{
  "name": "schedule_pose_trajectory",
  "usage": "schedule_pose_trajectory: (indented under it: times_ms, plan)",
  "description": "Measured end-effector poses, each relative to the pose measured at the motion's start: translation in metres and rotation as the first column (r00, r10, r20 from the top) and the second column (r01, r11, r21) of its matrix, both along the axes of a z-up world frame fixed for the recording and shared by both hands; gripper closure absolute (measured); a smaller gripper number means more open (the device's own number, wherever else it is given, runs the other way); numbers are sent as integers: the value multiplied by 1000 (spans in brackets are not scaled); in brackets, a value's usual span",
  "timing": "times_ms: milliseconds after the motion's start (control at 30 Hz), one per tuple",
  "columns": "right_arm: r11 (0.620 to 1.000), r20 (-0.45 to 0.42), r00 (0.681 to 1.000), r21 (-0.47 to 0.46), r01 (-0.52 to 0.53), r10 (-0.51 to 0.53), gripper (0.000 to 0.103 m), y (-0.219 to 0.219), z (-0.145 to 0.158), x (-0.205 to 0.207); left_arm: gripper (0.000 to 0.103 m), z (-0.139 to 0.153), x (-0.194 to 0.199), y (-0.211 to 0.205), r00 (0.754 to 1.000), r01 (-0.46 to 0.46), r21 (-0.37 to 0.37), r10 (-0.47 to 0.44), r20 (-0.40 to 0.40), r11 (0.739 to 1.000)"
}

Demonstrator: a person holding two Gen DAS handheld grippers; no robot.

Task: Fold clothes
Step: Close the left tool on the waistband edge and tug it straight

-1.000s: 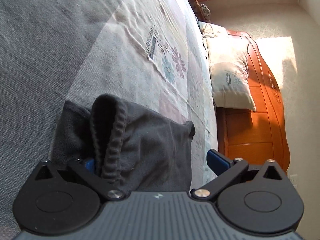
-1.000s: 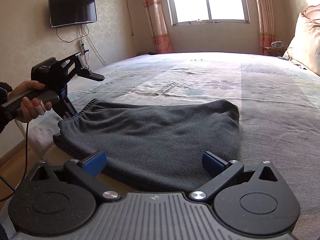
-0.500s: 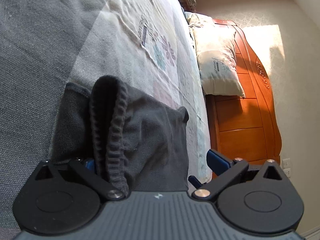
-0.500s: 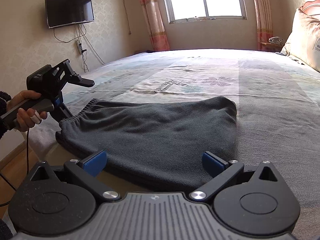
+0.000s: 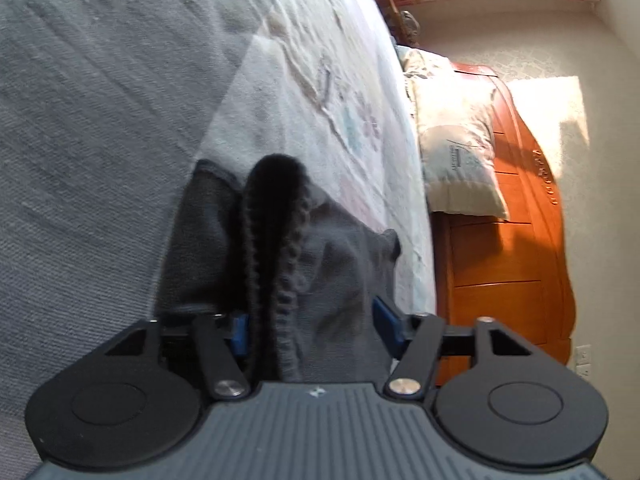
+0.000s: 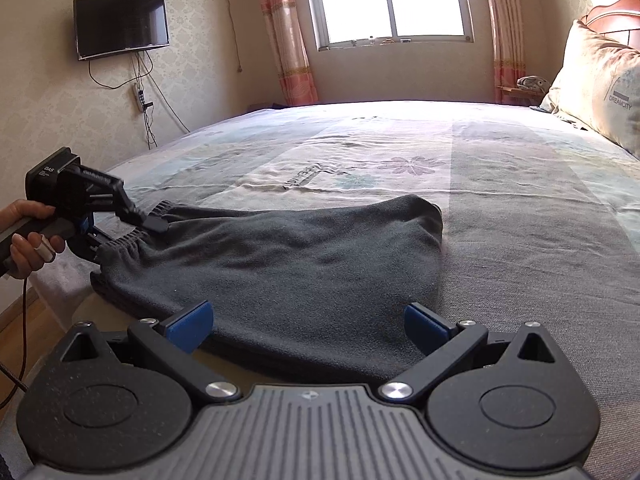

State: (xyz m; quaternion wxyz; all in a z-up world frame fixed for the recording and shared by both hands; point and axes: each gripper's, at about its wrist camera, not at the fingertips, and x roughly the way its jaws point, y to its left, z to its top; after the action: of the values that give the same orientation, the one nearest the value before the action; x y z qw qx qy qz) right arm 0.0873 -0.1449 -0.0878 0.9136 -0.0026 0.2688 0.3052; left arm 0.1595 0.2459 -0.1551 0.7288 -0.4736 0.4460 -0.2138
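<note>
The dark grey shorts point(image 6: 304, 256) lie spread flat on the bed point(image 6: 520, 216), near its front edge. They are of soft fleecy cloth, slightly wrinkled. The ribbed elastic waistband point(image 5: 272, 240) at the left end is bunched and lifted off the bed, while the rest rests flat.

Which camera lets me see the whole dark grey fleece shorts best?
The right wrist view. There the dark grey fleece shorts lie spread across the patterned bedspread, from the ribbed waistband to the far edge. The left wrist view shows only the bunched waistband up close, standing between the closing jaws of the left tool.
</note>
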Motion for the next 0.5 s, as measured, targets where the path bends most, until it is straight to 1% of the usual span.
schedule_pose_trajectory:
  times_ms: [67, 100, 167, 200, 233, 267, 333, 433, 500]
  plan:
    - [1000, 2, 1000, -5, -1, 1, 0, 1, 0, -1, 31, 6, 0, -7, 999, 25, 63, -26, 23, 998]
    - [1000, 1, 1000, -6, 0, 0, 0, 1, -1, -1, 36, 8, -2, -8, 999, 22, 84, -24, 23, 996]
    - [1000, -1, 1000, -5, 2, -2, 0, 0, -1, -1, 51, 10, -6, -8, 1000, 8, 125, -9, 14, 992]
    - [1000, -2, 1000, -5, 4, -4, 0, 0, -1, -1, 73, 10, -8, -6, 1000, -8, 149, 9, -7, 989]
    - [1000, -2, 1000, -7, 7, -8, 0, 0, -1, -1, 91, 10, -10, -5, 999, -22, 161, 25, -22, 987]
    - [1000, -2, 1000, -9, 10, -10, 0, 0, -1, -1, 88, 10, -11, -5, 999, -33, 167, 38, -31, 985]
    - [1000, 0, 1000, -12, 16, -16, 0, -1, -1, -1, 88, 15, -13, -8, 998, -43, 192, 50, -35, 980]
    - [1000, 7, 1000, -11, 23, -23, 0, -2, 0, 0, 88, 34, -13, -18, 1000, -27, 192, 24, 19, 981]
    - [999, 9, 999, -8, 31, -31, 0, -3, 1, 0, 88, 49, -13, -22, 999, -14, 211, 4, 52, 977]
